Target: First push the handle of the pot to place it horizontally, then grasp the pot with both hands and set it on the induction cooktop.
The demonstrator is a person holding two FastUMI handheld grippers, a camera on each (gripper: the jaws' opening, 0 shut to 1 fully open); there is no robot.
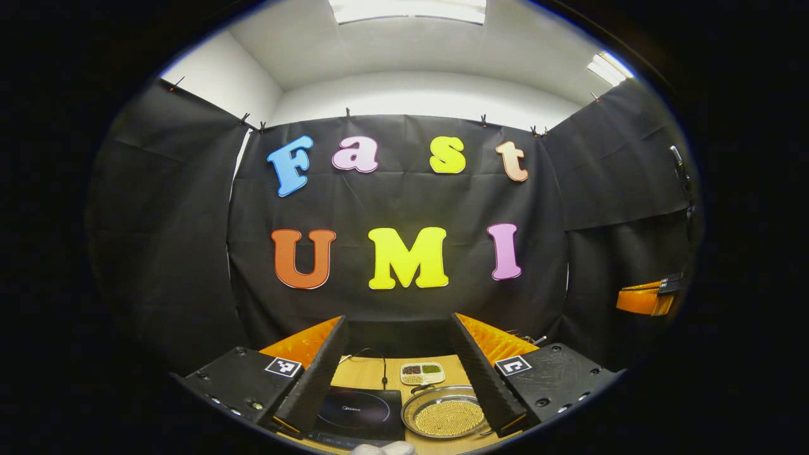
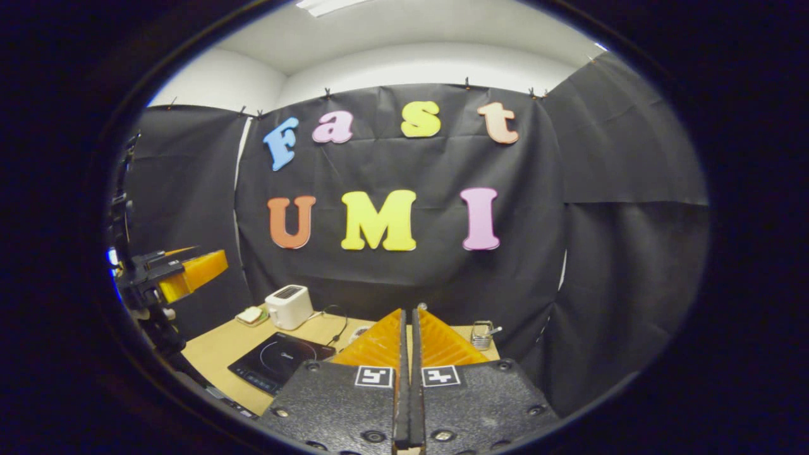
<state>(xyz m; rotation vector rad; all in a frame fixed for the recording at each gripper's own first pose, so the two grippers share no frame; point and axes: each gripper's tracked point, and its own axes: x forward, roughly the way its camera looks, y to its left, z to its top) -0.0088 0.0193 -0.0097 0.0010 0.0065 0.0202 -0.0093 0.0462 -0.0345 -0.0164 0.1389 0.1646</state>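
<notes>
The left gripper (image 1: pixel 401 373) is open, its ribbed black fingers (image 1: pixel 319 373) wide apart. Between them, below, lie the flat black glass cooktop (image 1: pixel 360 412) and, just right of it, the round metal pot (image 1: pixel 445 414) with yellow grains. The right gripper (image 2: pixel 409 354) is closed on nothing, its orange ridged fingers (image 2: pixel 379 344) together; the cooktop (image 2: pixel 278 361) lies to its left on the wooden table (image 2: pixel 215 347).

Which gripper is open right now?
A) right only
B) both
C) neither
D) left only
D. In the left gripper view, the left gripper has its fingers spread wide, with the cooktop and pot showing between them; in the right gripper view, the right gripper has its fingers pressed together with nothing between.
</notes>
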